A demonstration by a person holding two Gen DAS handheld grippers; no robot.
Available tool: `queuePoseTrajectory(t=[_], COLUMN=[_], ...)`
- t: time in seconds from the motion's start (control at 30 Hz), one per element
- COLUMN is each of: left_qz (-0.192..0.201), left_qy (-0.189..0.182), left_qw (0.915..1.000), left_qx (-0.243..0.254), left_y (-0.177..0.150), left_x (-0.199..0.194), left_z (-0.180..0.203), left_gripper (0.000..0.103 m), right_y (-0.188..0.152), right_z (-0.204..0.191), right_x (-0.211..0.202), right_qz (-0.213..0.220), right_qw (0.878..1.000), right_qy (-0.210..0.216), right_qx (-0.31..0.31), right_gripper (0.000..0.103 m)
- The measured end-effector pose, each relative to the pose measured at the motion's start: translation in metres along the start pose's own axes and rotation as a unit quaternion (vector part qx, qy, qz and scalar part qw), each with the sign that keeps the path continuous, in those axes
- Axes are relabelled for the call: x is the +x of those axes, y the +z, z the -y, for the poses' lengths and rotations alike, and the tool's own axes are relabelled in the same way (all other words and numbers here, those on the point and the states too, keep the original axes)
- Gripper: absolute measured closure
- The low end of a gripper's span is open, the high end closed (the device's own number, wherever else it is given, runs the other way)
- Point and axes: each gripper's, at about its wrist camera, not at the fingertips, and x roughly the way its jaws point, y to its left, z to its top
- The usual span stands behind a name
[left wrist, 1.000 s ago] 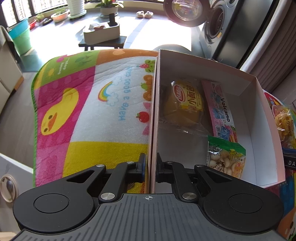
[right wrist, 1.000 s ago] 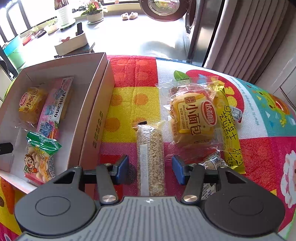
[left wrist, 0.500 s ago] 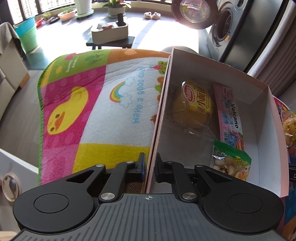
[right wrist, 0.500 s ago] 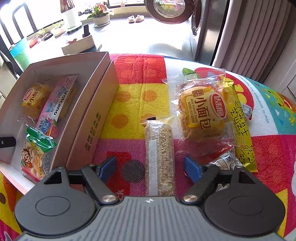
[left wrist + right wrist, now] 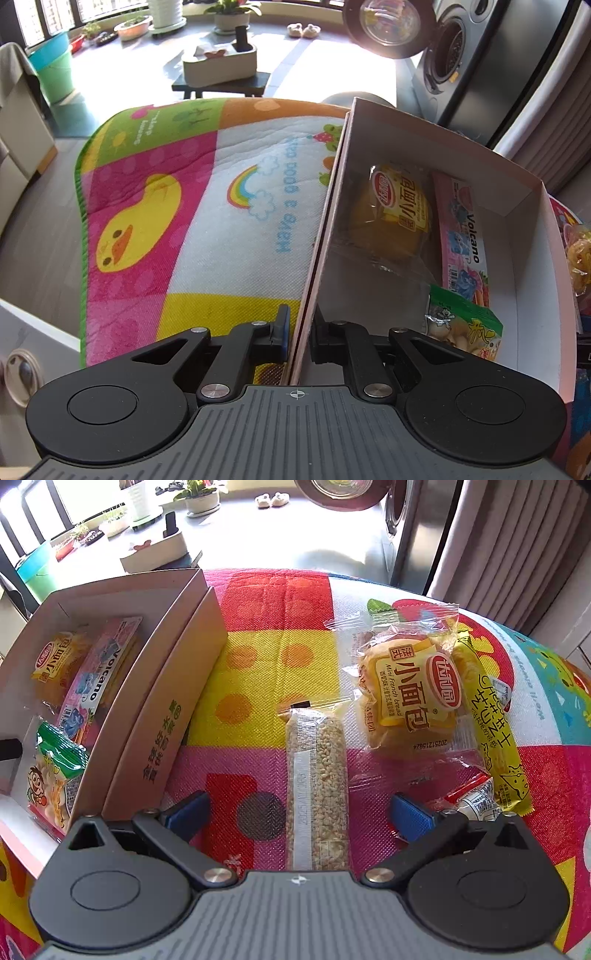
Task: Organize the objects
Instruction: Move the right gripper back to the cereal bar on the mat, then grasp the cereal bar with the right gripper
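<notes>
Here our left hand-held gripper (image 5: 297, 332) pinches the box (image 5: 532, 266) wall, we judge to steady it. Our right hand-held gripper (image 5: 299, 812) spreads wide astride the grain bar (image 5: 317, 782) on the mat (image 5: 258, 672); beyond lies the bread packet (image 5: 410, 690).

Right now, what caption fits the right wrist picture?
Open right gripper straddles a grain bar beside the snack box.
</notes>
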Motion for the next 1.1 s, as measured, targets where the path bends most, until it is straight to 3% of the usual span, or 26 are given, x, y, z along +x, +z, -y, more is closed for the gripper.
queuePoseTrajectory(t=[0.13,0.23,0.3,0.4,0.67,0.8,0.93,1.1], left_qz=[0.0,0.0,0.0,-0.001,0.003,0.004,-0.001,-0.008], left_qy=[-0.001,-0.002,-0.003,-0.005,-0.02,-0.026,-0.034,-0.042], left_qw=[1.0,1.0,1.0,1.0,0.9994,0.999,0.9988,0.9984], left_qx=[0.0,0.0,0.001,0.005,0.027,0.037,0.035,0.035], left_y=[0.0,-0.001,-0.002,-0.003,-0.006,-0.006,-0.006,-0.006], left_x=[0.0,0.0,0.0,-0.001,0.002,0.002,0.002,0.002], left_z=[-0.001,0.0,0.001,0.006,0.021,0.023,0.02,0.017], left_gripper=[0.091,0.091,0.091,0.091,0.091,0.091,0.091,0.091], right_y=[-0.001,-0.002,-0.001,0.001,-0.03,-0.057,-0.086,-0.098], right_z=[0.0,-0.001,-0.004,-0.006,0.002,0.0,-0.022,-0.063], right_x=[-0.004,-0.014,-0.018,-0.022,-0.071,-0.1,-0.123,-0.141], right_qz=[0.001,0.012,0.012,0.005,-0.003,-0.031,-0.075,-0.11], right_qw=[1.0,1.0,1.0,1.0,1.0,0.999,0.996,0.992], right_qy=[0.01,0.016,0.013,0.0,-0.015,-0.013,-0.001,0.043], right_qx=[-0.002,0.001,-0.003,-0.006,0.015,0.038,0.042,0.043], right_gripper=[0.002,0.023,0.051,0.074,0.074,0.075,0.075,0.075])
